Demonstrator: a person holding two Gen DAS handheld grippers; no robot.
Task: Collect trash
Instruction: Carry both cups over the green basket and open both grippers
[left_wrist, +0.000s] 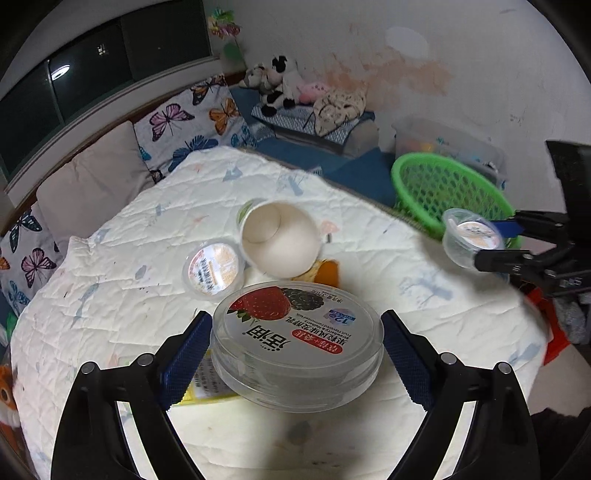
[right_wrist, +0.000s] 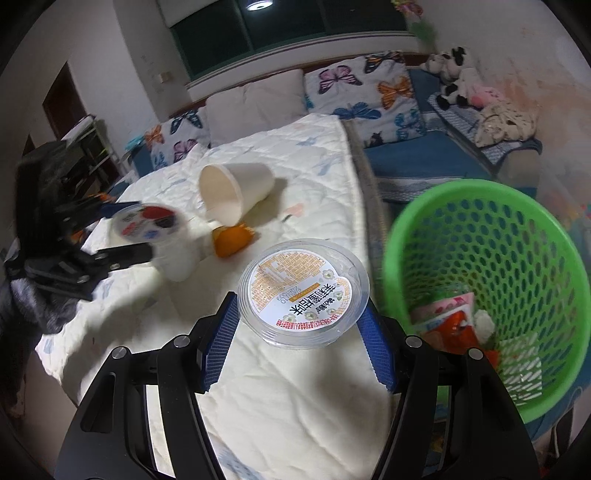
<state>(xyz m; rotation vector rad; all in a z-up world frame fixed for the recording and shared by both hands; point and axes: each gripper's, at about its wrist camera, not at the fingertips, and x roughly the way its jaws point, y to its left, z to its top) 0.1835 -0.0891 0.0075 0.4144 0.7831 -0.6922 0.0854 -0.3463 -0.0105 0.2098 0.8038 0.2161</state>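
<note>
**trashday_a:** Holding a yogurt cup (left_wrist: 295, 332) in the left gripper (left_wrist: 295, 317), jaws spread wide and clamped on its sides, strawberry lid facing up. Sitting just above the quilt (left_wrist: 122, 288), right over a yellow packet (left_wrist: 201, 386). Looks no different from the right wrist view: cup pinched between two fingers, way off at the left edge, a bit blurry.

**binwatcher_b:** Yep. Same deal with the right gripper (right_wrist: 300, 302): jaws roughly half apart, clamped on a small clear pudding cup (right_wrist: 303, 291) with an orange and white label on top. Hanging in the air just beside the green basket (right_wrist: 461, 188). Already got some wrappers (right_wrist: 448, 325) lying in the bottom of that basket, red and pink mostly.

**trashday_a:** Left lying on the quilt:
- a white paper cup (left_wrist: 280, 240) tipped on its side, open mouth toward the left wrist camera
- a second pudding cup (left_wrist: 212, 271) right up against it, label up
- a bit of orange peel (left_wrist: 327, 271) tucked against the paper cup's other side

**binwatcher_b:** Also butterfly pillows (left_wrist: 184, 122) along the far edge of the bed, plush toys (left_wrist: 277, 81) piled in the corner. Can't tell what the basket is standing on, only that it sits off the side of the bed.
</note>
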